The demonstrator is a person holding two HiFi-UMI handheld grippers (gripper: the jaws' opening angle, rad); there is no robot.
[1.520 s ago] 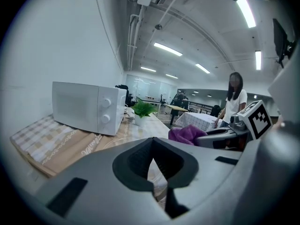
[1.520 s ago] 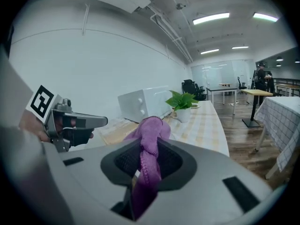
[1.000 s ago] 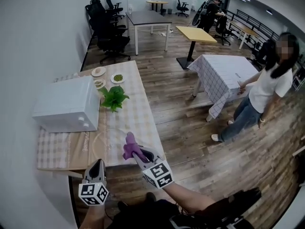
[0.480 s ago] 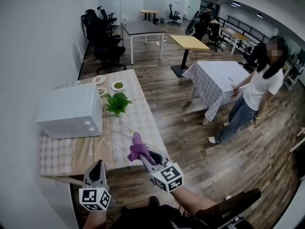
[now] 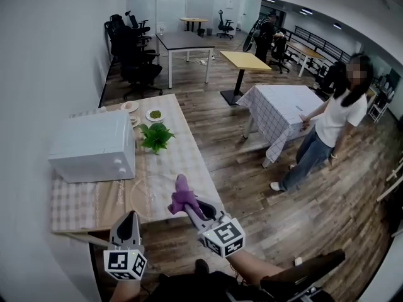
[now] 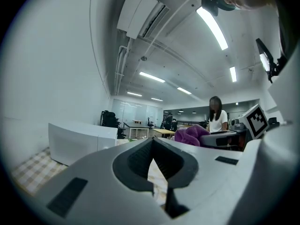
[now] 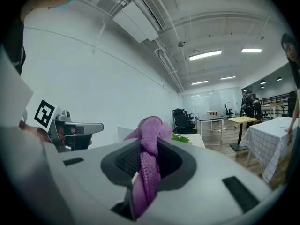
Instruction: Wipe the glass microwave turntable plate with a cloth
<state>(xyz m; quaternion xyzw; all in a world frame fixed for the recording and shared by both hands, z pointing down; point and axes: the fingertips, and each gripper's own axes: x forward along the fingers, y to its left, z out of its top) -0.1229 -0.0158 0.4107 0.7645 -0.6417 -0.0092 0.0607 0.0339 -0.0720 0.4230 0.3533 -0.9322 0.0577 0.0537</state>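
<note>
The clear glass turntable plate (image 5: pixel 146 197) lies flat on the checked tablecloth near the table's front edge; it is faint and hard to trace. My right gripper (image 5: pixel 189 205) is shut on a purple cloth (image 5: pixel 181 197), held just above the plate's right side. In the right gripper view the cloth (image 7: pixel 147 172) is bunched between the jaws of the right gripper (image 7: pixel 149 142) and sticks out past them. My left gripper (image 5: pixel 129 224) hovers at the front edge, left of the plate, jaws together and empty. The left gripper (image 6: pixel 152 142) view shows the jaw tips meeting.
A white microwave (image 5: pixel 93 145) stands on the table's left part, a green plant (image 5: pixel 155 136) behind the plate, and two small dishes (image 5: pixel 155 114) at the far end. A person (image 5: pixel 330 121) stands by a cloth-covered table (image 5: pixel 280 109) to the right.
My right gripper with the cloth has shifted slightly right and nearer me. The left gripper has barely moved. The person on the right has stepped a little.
</note>
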